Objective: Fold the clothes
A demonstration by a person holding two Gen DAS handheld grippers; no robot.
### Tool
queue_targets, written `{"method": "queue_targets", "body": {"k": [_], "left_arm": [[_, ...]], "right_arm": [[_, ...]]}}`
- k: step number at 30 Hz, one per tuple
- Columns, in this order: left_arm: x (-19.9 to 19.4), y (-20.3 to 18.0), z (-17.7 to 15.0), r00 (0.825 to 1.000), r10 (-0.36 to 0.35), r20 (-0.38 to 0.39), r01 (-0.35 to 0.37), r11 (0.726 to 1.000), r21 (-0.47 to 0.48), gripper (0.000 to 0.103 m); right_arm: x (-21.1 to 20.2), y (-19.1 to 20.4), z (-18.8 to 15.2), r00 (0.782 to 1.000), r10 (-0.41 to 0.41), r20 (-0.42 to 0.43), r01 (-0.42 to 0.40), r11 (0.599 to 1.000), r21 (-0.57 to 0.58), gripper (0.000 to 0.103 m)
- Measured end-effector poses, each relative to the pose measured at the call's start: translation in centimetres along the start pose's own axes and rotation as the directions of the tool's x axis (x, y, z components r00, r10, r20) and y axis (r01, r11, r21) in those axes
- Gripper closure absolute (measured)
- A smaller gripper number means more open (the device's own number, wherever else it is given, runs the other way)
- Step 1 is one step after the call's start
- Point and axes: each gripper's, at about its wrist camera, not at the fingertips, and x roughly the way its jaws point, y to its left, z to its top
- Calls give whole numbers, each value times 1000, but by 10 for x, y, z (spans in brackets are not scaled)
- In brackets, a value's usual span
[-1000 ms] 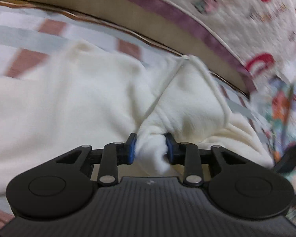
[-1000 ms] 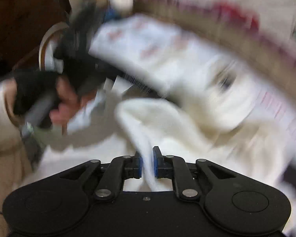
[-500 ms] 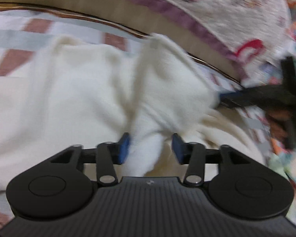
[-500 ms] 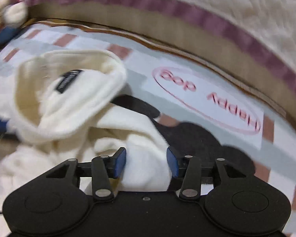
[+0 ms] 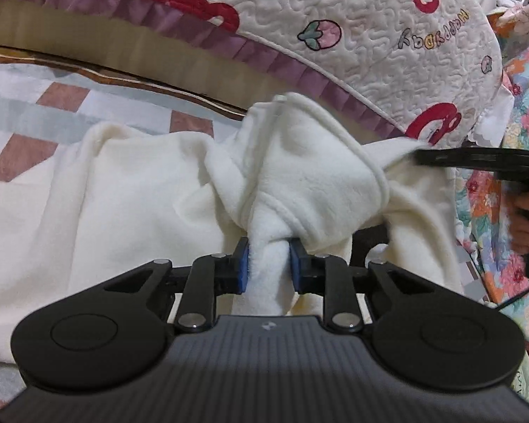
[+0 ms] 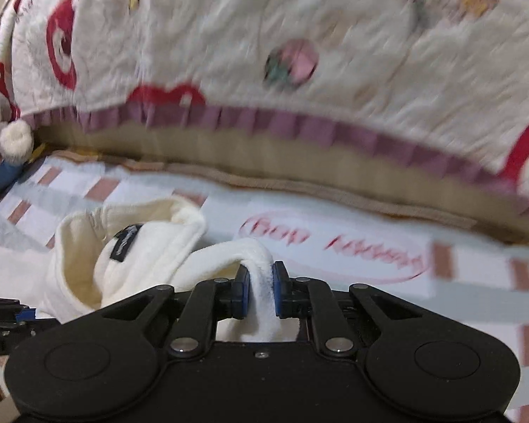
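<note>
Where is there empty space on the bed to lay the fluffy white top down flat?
The checked bedsheet lies bare around the red oval writing, between the cream fleece garment and the quilted cover. A smaller bare patch shows left of the fleece. The side by the stuffed toy is crowded.

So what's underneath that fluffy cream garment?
The cream garment lies on a checked sheet of white, grey and pink squares with a red "Happy dog" print beside it. What the fleece itself covers cannot be seen.
</note>
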Motion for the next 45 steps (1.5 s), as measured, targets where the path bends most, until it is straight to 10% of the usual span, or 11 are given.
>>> {"method": "queue_targets", "body": {"k": [6, 9, 12, 16, 20, 23, 27, 33, 35, 42, 45], "left_arm": [[-11, 22, 3, 996, 77, 39, -71, 989, -130, 87], [-11, 29, 2, 1000, 22, 17, -18, 982, -188, 87], [-5, 19, -1, 1000, 11, -18, -13, 988, -155, 87], [1, 8, -3, 999, 32, -41, -36, 994, -98, 87], [6, 12, -5, 997, 10, -76, -18, 994, -112, 85], [12, 14, -7, 993, -10, -115, -4, 993, -114, 84], [25, 13, -16, 985, -22, -169, 5, 995, -100, 78], [49, 17, -34, 966, -1, -260, -31, 992, -119, 65], [48, 17, -32, 973, -2, -230, -22, 995, -102, 77], [22, 14, -14, 998, -18, -59, 14, 998, -67, 88], [19, 13, -12, 998, -18, -54, 15, 998, -59, 88]], "right_arm": [[-61, -48, -23, 970, -232, 70, 225, 970, 90, 88], [-45, -74, -50, 942, -305, -141, 323, 937, 134, 86], [-17, -88, -76, 863, -335, -378, 415, 897, 153, 82], [-11, -94, -75, 828, -382, -411, 486, 854, 185, 75], [-22, -96, -54, 856, -390, -339, 475, 853, 217, 67], [-10, -96, -54, 910, -222, -351, 331, 898, 289, 56], [34, -96, -76, 894, -169, -416, 326, 880, 344, 37], [89, -102, -106, 886, -171, -431, 335, 880, 338, 42], [76, -104, -95, 913, -193, -360, 320, 886, 335, 93], [-10, -123, -43, 972, -233, 42, 200, 903, 380, 93], [-74, -145, -31, 923, -240, 299, 98, 902, 422, 93]]}}
